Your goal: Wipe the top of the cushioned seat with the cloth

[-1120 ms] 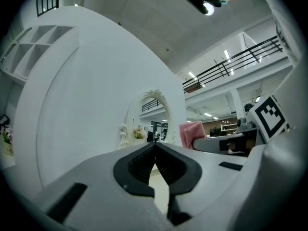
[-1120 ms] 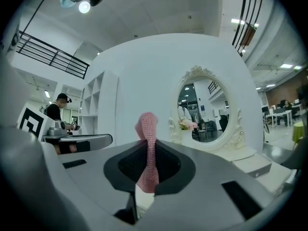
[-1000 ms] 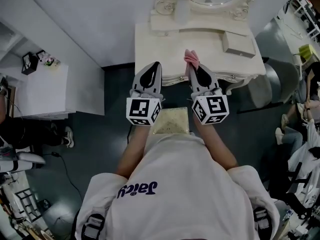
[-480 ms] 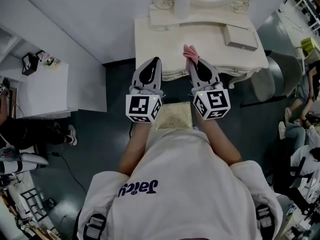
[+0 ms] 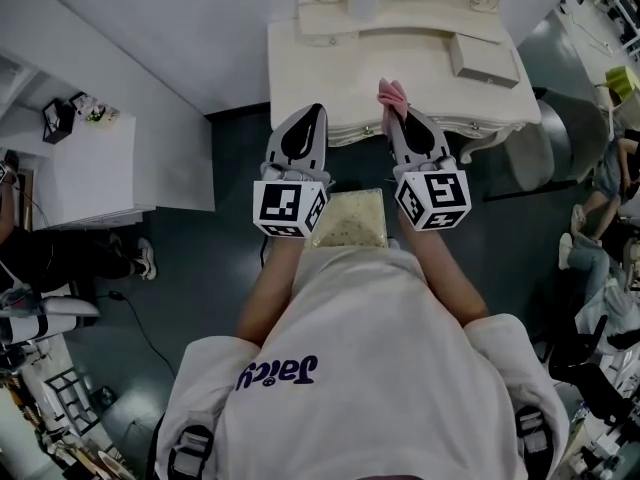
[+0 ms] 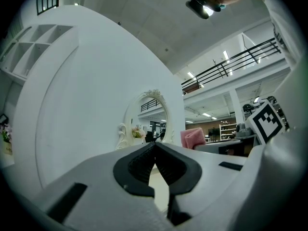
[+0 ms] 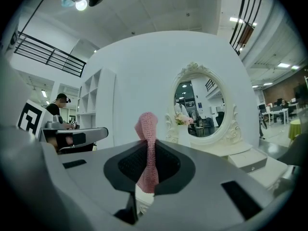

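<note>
1. The right gripper (image 7: 149,150) has its jaws pinched narrow on the pink cloth (image 7: 147,129), which stands up between the pads as a folded strip.
2. In the head view this gripper sits right of centre in the upper half. The cloth's tip overlaps the front edge of the cream dressing table (image 5: 330,68). Whether cloth and table touch is hard to judge from above.
3. The left gripper (image 6: 155,147) has its jaws brought together, with nothing between them. It hangs just left of the right one.
4. The cushioned seat (image 5: 350,220) lies at the frame's centre, between the two marker cubes, partly hidden by the person's shirt (image 5: 350,368). The cloth is apart from it.
5. A small box (image 5: 484,58) rests on the table's upper right.
</note>
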Demonstrator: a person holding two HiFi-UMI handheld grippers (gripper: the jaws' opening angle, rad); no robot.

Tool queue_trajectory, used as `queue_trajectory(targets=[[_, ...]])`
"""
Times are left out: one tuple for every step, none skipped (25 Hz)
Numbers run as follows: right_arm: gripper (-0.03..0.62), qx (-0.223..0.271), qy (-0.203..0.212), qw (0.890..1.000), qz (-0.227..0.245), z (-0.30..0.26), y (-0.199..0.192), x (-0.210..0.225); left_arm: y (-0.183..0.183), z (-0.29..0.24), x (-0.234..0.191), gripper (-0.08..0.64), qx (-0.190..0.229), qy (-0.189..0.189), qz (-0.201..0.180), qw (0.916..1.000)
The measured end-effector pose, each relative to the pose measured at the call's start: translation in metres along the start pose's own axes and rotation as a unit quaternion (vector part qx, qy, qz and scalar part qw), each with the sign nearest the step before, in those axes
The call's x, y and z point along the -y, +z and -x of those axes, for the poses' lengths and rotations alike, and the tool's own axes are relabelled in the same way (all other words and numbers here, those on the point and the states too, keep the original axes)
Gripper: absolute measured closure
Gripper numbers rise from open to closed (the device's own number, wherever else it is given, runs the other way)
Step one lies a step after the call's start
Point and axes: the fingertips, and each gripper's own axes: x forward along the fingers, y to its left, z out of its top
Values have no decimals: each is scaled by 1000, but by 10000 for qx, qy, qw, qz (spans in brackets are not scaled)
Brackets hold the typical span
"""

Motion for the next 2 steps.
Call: queue_trajectory(targets=[[566,1,-9,10000,-8,0,0,1,0,-1,1,546,11,-12,-2,10000],[566,2,-17,10000,-17,0,-1,3,0,-2,2,546,21,-23,-2,10000]])
